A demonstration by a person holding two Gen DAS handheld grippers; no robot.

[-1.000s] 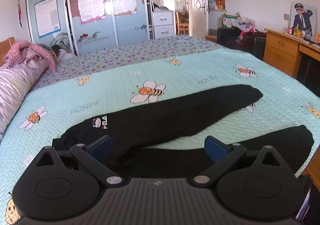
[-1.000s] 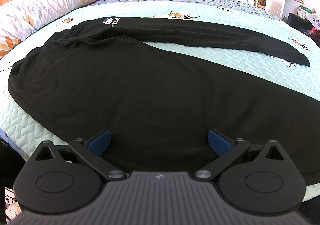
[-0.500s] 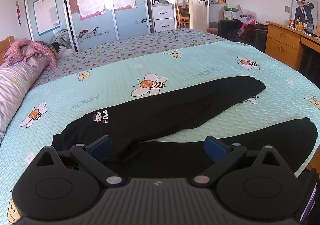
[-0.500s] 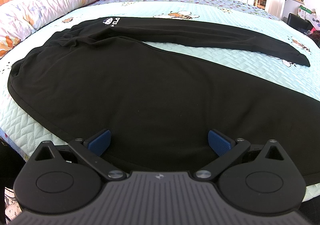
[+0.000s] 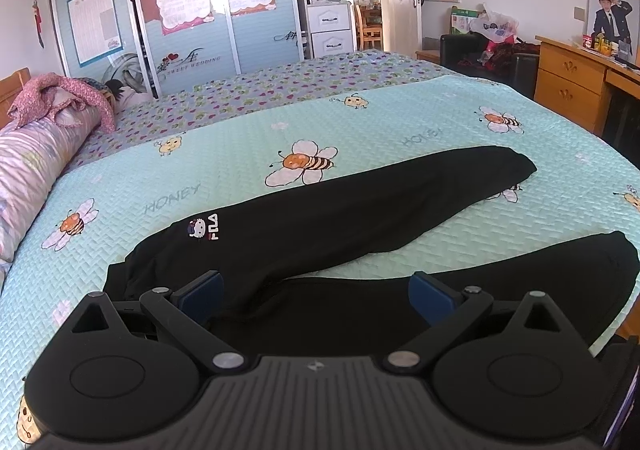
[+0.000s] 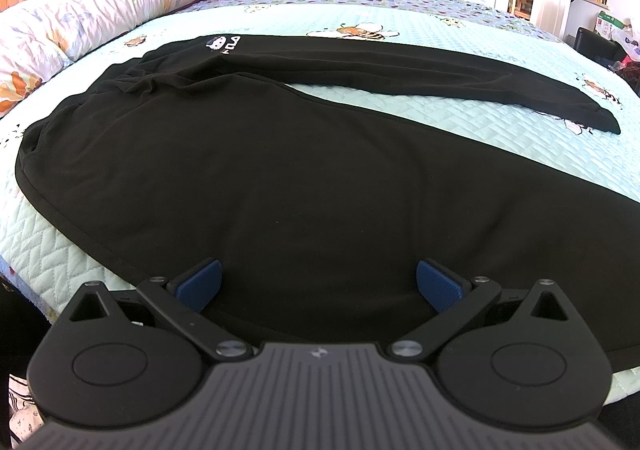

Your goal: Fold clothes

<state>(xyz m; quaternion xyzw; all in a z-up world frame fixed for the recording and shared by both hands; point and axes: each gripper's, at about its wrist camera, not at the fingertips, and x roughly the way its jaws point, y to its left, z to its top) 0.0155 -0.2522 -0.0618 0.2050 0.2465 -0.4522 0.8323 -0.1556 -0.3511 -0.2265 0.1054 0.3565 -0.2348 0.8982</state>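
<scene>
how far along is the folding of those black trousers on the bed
Barely begun. Done: the black trousers lie flat on the bedspread, legs spread apart. In hand: nothing; the left tongs and right tongs are open above the cloth. Left: every fold.

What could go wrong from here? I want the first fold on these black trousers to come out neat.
1. The near leg runs to the bed's edge; a pull toward you could drag it off.
2. The legs are splayed apart, so the far leg may land crooked when folded over.
3. The waist is bunched; folding now may lock in creases. Both grippers, left and right, have open jaws holding nothing.
</scene>
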